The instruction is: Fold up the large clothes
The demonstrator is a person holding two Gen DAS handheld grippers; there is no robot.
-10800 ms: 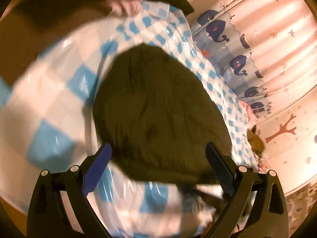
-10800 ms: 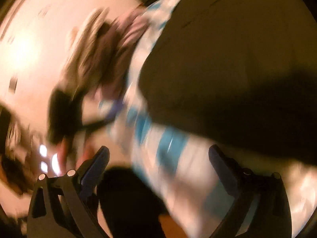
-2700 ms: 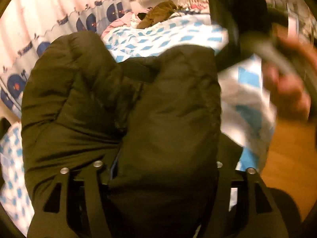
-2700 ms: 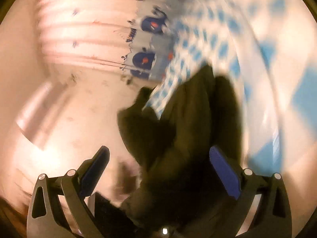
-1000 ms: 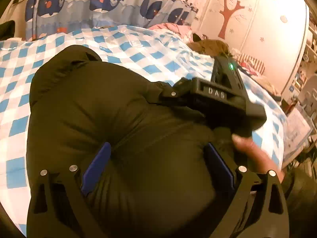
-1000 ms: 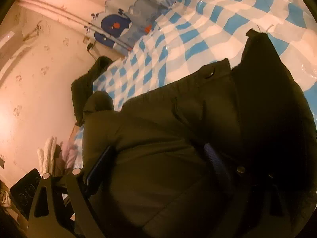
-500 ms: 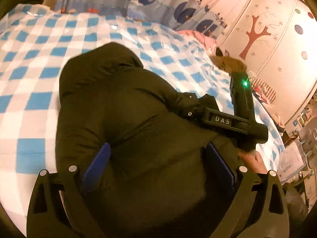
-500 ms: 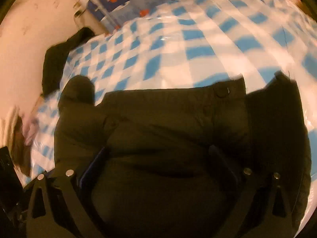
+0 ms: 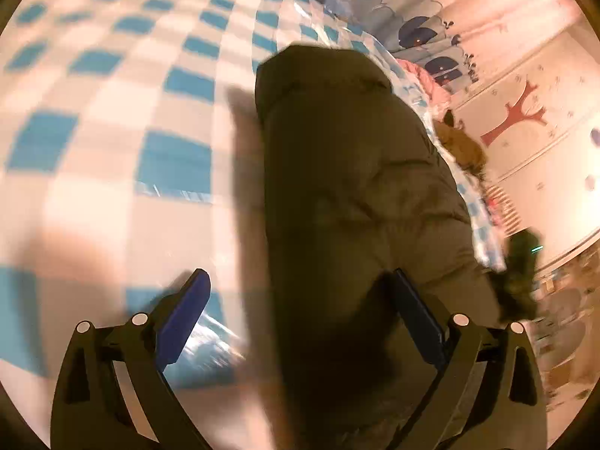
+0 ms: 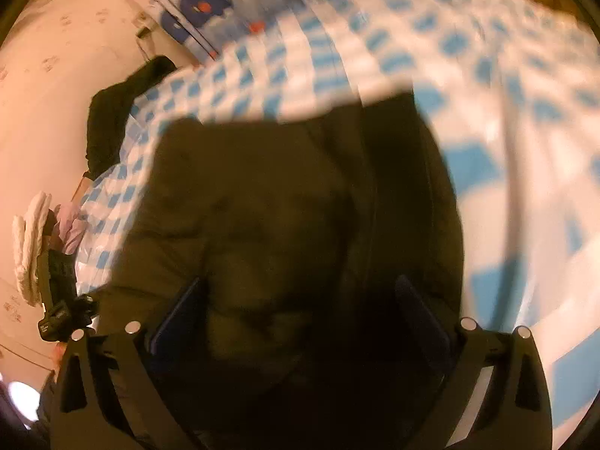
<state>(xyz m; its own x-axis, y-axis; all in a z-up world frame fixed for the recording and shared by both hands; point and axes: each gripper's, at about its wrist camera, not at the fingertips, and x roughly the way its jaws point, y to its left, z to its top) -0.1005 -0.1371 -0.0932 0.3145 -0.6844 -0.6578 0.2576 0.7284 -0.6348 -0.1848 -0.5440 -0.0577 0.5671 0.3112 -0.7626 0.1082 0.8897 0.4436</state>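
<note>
A dark olive padded jacket (image 9: 356, 172) lies folded in a long bundle on the blue and white checked sheet (image 9: 112, 120). My left gripper (image 9: 300, 318) is open above the bundle's near end, holding nothing. In the right wrist view the same jacket (image 10: 285, 206) fills the middle, blurred. My right gripper (image 10: 300, 318) is open over its near edge, holding nothing. The right gripper shows blurred in the left wrist view (image 9: 521, 277) past the jacket's right side. The left gripper shows in the right wrist view (image 10: 56, 300) at the left edge.
A whale-print curtain (image 9: 412, 18) hangs beyond the bed. A brown soft item (image 9: 465, 150) and a pink cloth (image 9: 423, 78) lie at the far edge. A dark garment (image 10: 120, 112) drapes over the bed's corner. White and pink folded cloth (image 10: 41, 232) sits at left. A wardrobe with a tree print (image 9: 525, 120) stands right.
My left gripper has let go of the jacket, opened and swung left over the sheet. My right gripper has drawn back from the bundle. Both views are blurred by motion.
</note>
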